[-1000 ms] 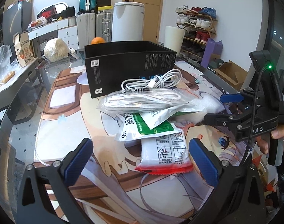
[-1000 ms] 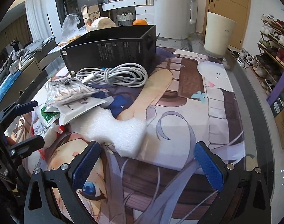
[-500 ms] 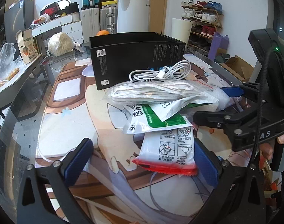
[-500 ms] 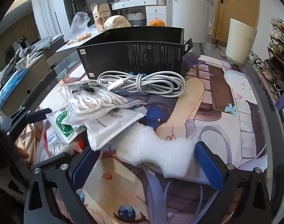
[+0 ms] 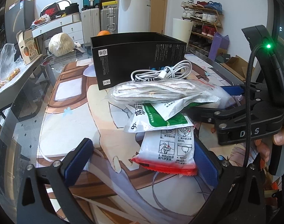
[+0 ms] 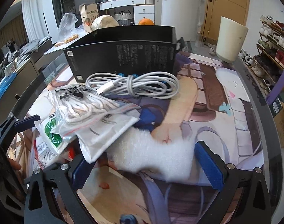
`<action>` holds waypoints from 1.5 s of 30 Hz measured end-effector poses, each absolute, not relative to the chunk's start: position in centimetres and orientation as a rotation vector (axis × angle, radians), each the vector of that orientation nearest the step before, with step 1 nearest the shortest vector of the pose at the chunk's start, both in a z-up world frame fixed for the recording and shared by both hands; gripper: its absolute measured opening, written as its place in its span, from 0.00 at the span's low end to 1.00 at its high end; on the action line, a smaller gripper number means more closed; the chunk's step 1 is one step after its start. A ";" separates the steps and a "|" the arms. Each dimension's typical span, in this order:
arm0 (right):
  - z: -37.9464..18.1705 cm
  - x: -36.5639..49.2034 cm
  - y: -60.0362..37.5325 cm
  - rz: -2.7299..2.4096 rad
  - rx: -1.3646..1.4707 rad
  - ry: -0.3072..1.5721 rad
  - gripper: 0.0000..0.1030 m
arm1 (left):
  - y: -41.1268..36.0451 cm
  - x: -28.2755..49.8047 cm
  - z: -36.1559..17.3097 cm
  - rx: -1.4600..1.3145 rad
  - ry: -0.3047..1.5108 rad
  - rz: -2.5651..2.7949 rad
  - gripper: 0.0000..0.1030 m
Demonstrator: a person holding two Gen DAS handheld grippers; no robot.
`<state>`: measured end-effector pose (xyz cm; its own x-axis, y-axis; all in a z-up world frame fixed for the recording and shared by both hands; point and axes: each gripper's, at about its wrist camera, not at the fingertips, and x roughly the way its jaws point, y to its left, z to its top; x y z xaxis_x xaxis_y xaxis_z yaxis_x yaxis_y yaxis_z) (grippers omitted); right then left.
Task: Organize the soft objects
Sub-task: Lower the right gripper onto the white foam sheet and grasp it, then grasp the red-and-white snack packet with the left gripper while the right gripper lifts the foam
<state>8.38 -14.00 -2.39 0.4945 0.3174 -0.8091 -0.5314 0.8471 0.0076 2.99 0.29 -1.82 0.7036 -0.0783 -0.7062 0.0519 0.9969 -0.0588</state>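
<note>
Both grippers have been advanced onto the pile near the tabletop's middle: left gripper (image 5: 143,160) jaws apart around red-edged packet (image 5: 168,149), right gripper (image 6: 147,160) jaws apart around foam sheet (image 6: 153,155); overlapping packets may be dragged along

My right gripper (image 6: 147,160), jaws wide apart, straddles a white foam piece (image 6: 157,155). Overlapping packets (image 6: 97,123) lie left; a coiled cable (image 6: 134,86) rests against a black box (image 6: 123,56).
</note>
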 end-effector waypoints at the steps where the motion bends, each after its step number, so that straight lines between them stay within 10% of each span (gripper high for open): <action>1: -2.4 8.4 -14.4 0.518 -0.254 0.919 0.99 | 0.3 3.0 -1.8 -0.034 0.788 -0.073 1.00; 31: -2.0 9.2 -15.7 0.678 -0.330 0.903 0.86 | 0.3 2.8 -1.8 -0.044 0.774 -0.129 0.98; 38: -1.6 8.6 -16.5 0.682 -0.313 0.888 0.86 | 0.0 2.4 -1.4 -0.033 0.748 -0.191 0.54; 45: -0.2 7.9 -17.3 0.684 -0.292 0.829 0.86 | 0.1 2.1 -0.5 -0.066 0.704 -0.229 0.43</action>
